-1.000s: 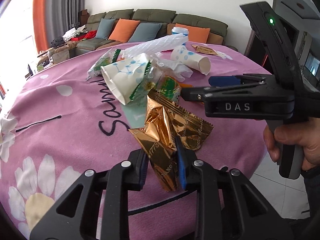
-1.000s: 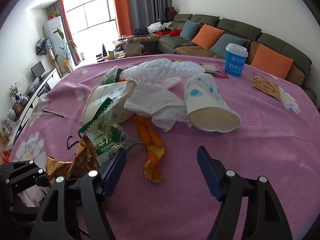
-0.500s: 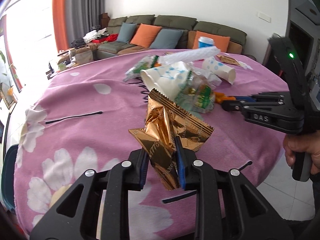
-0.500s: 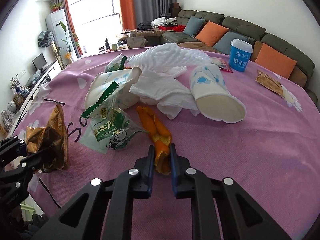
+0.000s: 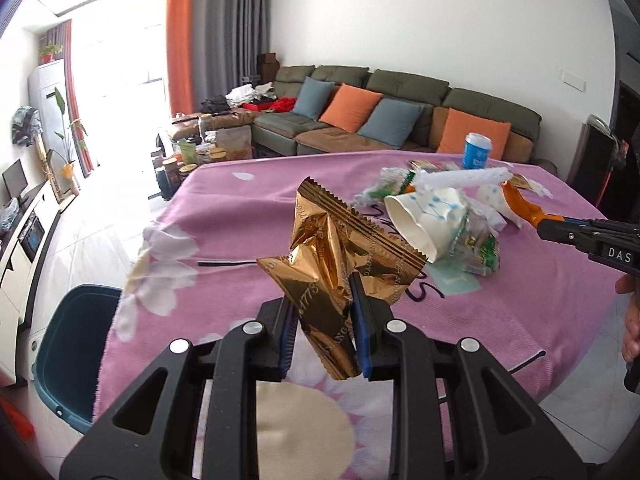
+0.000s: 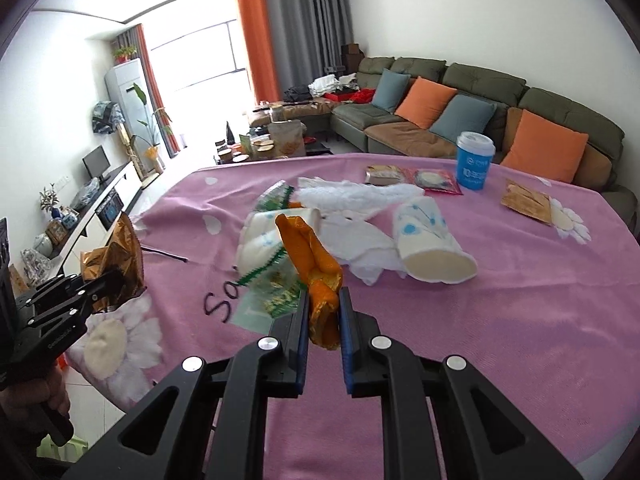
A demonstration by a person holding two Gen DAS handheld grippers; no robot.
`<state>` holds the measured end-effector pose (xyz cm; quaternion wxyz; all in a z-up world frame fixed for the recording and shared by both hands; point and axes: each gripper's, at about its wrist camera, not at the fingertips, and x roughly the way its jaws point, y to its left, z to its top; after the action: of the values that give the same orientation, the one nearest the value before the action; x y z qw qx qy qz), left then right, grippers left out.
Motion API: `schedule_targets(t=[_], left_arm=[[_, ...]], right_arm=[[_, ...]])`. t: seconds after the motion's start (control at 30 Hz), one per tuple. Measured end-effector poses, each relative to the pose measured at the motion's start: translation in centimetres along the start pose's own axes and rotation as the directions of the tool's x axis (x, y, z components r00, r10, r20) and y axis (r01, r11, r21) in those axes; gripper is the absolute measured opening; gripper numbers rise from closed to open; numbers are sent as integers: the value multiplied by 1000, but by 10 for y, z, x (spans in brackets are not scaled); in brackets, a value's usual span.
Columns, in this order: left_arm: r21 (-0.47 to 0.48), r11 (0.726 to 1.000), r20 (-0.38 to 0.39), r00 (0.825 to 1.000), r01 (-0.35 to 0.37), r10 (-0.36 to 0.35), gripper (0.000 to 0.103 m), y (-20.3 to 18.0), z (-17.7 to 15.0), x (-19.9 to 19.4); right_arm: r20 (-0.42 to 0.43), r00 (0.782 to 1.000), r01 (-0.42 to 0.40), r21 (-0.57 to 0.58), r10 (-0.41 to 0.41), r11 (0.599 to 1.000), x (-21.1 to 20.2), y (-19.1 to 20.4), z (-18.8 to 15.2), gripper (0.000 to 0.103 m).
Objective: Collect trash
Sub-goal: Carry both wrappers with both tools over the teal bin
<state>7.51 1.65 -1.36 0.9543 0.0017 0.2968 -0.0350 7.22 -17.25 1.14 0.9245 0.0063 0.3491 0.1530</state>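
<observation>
**A:** Between the blue pads of the left gripper (image 5: 322,320), nearest the lens, what is that?

**B:** A crumpled gold foil wrapper (image 5: 336,264), pinched at its lower half and standing clear above the tablecloth. Dark print runs along it; I can make out "1773" near the left pad, the rest is too creased to read.

**A:** And the right gripper (image 6: 324,320)?

**B:** Its fingers are drawn narrow on the tail of an orange wrapper (image 6: 314,264), which rises out of the pads and leans back to the left, lifted off the cloth. From the left wrist view that same gripper comes in at the right edge with "DAS" in white on its black body, and a hand (image 5: 632,320) behind it.

**A:** What lies under them?

**B:** A round table in a pink tablecloth (image 6: 500,320) with white daisies and black handwriting; only "So" can be read, the rest is hidden by litter. Just beyond the orange wrapper lies a clear green-edged snack bag (image 6: 272,292), its print too blurred to read.

**A:** Farther on?

**B:** Two paper cups on their sides: one with blue dots (image 6: 432,248), mouth toward the camera, another (image 6: 260,240) behind the bag. Crumpled white tissue (image 6: 360,244) lies between them and a white foam sleeve (image 6: 356,196) lies behind.

**A:** At the far side?

**B:** An upright blue lidded cup (image 6: 474,162) with white characters I cannot read, a red packet (image 6: 432,180) beside it, and a brown sachet (image 6: 526,202) to the right.

**A:** Off the table?

**B:** A dark teal bin (image 5: 72,356) on the floor at the left edge.
</observation>
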Motion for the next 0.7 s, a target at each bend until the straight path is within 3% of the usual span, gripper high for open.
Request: schedule_targets(t=[0.33,0.7], left_arm=[[-79,987,73,987,-137,143,25,61,4,-48],[-174,943,112,946,-283,304,25,138,2,-91]], right_arm=[[34,984,-169,-138,175,976,13,79,34,12],[-19,943,-323,-293,333,900,45,184,67,12]])
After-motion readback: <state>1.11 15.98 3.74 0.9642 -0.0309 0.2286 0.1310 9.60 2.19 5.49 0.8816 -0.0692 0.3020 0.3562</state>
